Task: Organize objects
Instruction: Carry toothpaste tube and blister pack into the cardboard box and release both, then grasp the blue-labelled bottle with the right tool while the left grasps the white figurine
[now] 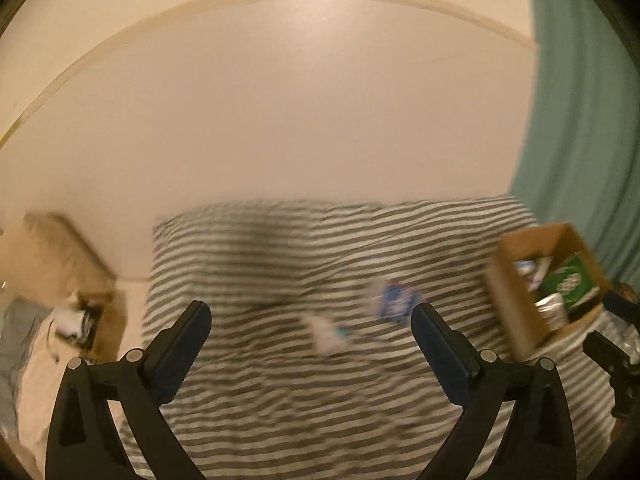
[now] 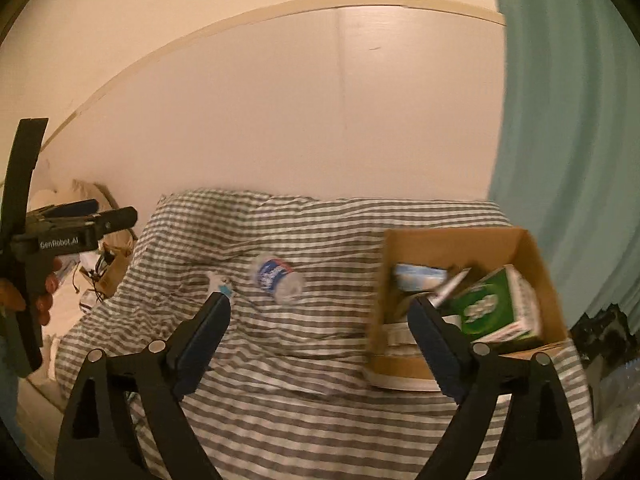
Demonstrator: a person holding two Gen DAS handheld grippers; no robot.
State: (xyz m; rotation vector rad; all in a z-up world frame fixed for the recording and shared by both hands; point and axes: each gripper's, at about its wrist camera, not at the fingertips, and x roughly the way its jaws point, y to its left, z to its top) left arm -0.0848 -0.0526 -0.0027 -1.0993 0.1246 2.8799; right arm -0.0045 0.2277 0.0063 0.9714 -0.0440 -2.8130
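A clear plastic bottle with a blue label [image 2: 277,277] lies on the striped bed cover [image 2: 280,360]; it shows blurred in the left wrist view [image 1: 394,301]. A small white item with a blue tip [image 2: 219,283] lies to its left, also in the left wrist view [image 1: 328,334]. A cardboard box [image 2: 460,240] on the bed's right holds a green box [image 2: 486,308] and other packets; it also shows in the left wrist view [image 1: 516,300]. My left gripper [image 1: 310,312] is open and empty above the bed. My right gripper [image 2: 318,308] is open and empty, between bottle and box.
A cream wall [image 2: 280,120] stands behind the bed and a teal curtain [image 2: 560,120] hangs at the right. Another cardboard box with clutter [image 1: 86,312] sits on the floor at the left. The left gripper, held in a hand, shows at the right wrist view's left edge [image 2: 76,226].
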